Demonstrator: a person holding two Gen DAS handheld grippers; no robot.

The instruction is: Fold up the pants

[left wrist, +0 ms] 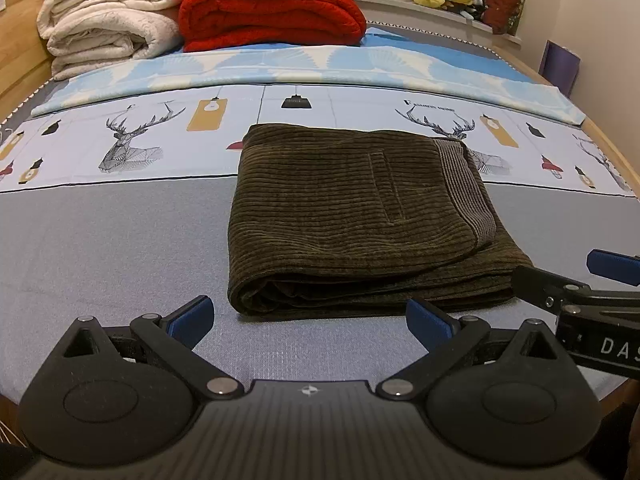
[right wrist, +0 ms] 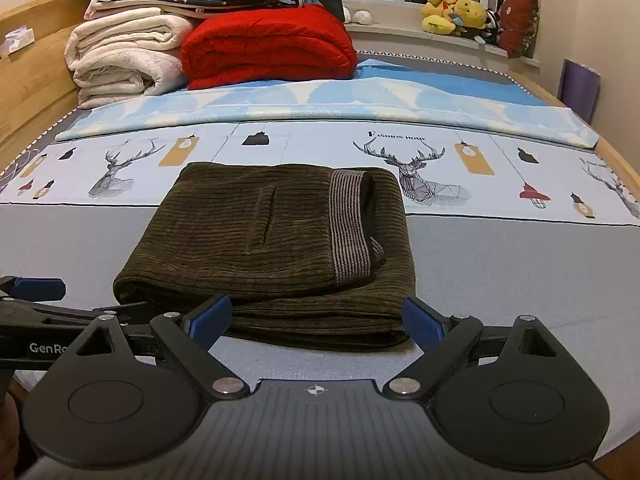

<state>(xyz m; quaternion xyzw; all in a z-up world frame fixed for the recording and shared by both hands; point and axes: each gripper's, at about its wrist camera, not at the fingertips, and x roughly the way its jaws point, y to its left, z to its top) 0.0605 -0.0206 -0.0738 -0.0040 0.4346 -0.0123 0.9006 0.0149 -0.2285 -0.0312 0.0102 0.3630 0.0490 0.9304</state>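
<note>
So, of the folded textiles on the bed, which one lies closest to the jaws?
The dark brown corduroy pants, folded flat on the grey part of the bed cover. The red blanket and the cream blankets are stacked far back by the headboard.

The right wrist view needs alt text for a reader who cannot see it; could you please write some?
Dark brown corduroy pants lie folded into a compact rectangle on a bed, striped waistband on top. The right hand-held gripper is open just short of the near edge, and the left hand-held gripper shows at lower left.
</note>
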